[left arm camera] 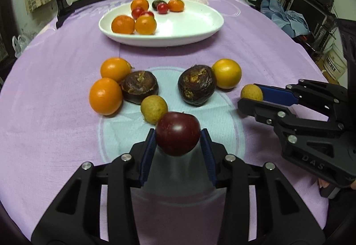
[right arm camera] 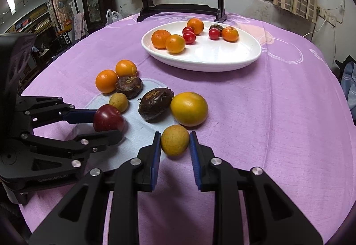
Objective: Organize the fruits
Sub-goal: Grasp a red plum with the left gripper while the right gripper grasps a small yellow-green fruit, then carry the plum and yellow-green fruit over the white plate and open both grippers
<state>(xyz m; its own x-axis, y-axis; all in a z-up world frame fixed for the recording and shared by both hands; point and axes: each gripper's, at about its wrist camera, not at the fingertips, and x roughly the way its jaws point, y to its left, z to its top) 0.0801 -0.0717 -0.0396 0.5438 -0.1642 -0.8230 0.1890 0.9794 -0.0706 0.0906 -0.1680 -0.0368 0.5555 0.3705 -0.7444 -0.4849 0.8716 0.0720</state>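
Observation:
My left gripper (left arm camera: pixel 178 138) is shut on a dark red plum (left arm camera: pixel 177 132), held just above the cloth; both also show in the right wrist view (right arm camera: pixel 104 123). My right gripper (right arm camera: pixel 174 141) is shut on a small tan longan (right arm camera: pixel 175 140); the longan also shows in the left wrist view (left arm camera: pixel 251 93). Loose on the cloth lie two oranges (left arm camera: pixel 105 96), two dark brown fruits (left arm camera: pixel 197 84), a yellow-orange fruit (left arm camera: pixel 227 73) and another longan (left arm camera: pixel 154 109). The white plate (left arm camera: pixel 189 29) behind holds several oranges and cherry tomatoes.
A round table under a purple cloth (left arm camera: pixel 55 122). A dark wooden screen stand (right arm camera: pixel 181 3) stands at the far edge behind the plate. Room clutter lies beyond the table edges.

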